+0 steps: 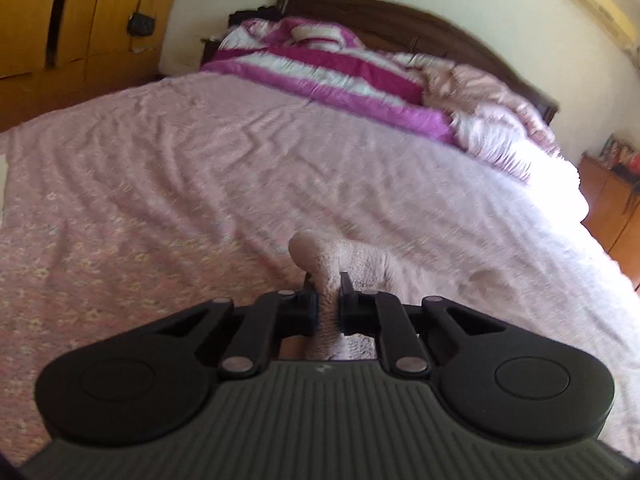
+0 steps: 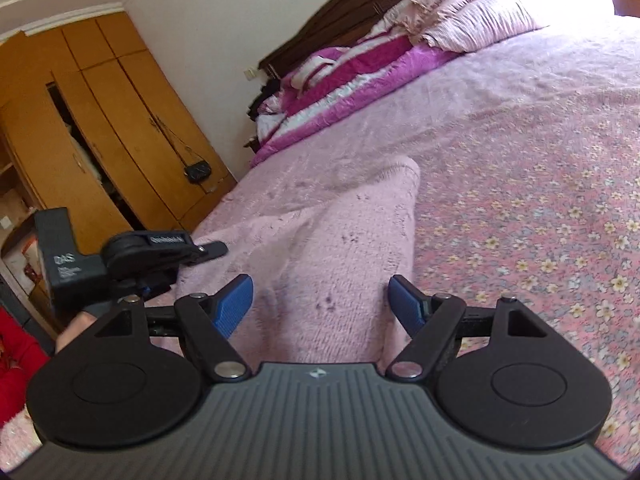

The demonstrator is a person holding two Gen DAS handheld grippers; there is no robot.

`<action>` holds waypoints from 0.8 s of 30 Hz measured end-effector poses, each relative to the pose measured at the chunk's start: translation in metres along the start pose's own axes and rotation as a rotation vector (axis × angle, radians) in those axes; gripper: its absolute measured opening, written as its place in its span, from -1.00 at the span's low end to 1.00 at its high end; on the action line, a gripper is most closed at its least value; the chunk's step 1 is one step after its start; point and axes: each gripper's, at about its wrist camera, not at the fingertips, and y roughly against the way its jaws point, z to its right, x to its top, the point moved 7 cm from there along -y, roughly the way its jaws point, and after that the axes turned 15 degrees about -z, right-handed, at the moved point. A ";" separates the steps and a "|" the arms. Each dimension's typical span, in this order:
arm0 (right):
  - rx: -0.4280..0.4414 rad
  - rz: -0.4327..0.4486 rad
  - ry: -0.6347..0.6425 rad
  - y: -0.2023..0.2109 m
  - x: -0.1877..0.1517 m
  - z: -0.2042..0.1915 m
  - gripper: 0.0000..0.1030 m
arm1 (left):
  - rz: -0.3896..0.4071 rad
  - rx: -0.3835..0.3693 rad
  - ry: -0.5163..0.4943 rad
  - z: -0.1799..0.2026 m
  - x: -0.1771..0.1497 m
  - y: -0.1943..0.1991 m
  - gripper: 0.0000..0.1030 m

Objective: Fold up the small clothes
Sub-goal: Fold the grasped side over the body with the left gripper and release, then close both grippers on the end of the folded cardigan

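Note:
A small fluffy pale-pink garment (image 1: 360, 262) lies on the pink flowered bedsheet (image 1: 160, 184). My left gripper (image 1: 326, 286) is shut on a bunched fold of it, and the cloth stands up in a hump just past the fingertips. In the right wrist view the same garment (image 2: 340, 240) stretches away along the bed. There my left gripper (image 2: 212, 249) holds the garment's left edge. My right gripper (image 2: 320, 300) hovers over the garment's near end, open, its blue pads (image 2: 236, 304) wide apart and not touching the cloth.
A magenta-and-white quilt (image 1: 320, 68) and pink pillows (image 1: 492, 108) are piled against the dark headboard (image 1: 400, 12). A wooden wardrobe (image 2: 100, 128) stands past the bed's left side, a wooden cabinet (image 1: 612, 200) at the right. A person's hand (image 2: 76, 326) and red sleeve (image 2: 16, 360) show at lower left.

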 end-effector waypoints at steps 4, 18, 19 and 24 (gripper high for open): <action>0.003 -0.010 0.006 -0.001 -0.004 -0.002 0.59 | -0.114 0.002 -0.013 -0.009 -0.006 -0.025 -0.75; 0.003 -0.029 -0.009 0.012 -0.013 -0.005 0.59 | -0.259 -0.140 -0.090 0.007 -0.040 0.036 0.24; 0.001 -0.030 -0.006 0.014 -0.014 -0.006 0.59 | -0.269 -0.135 -0.103 0.008 -0.045 0.038 0.32; -0.001 -0.035 0.009 0.019 -0.020 -0.012 0.60 | -0.309 -0.055 -0.182 0.007 -0.066 0.037 0.42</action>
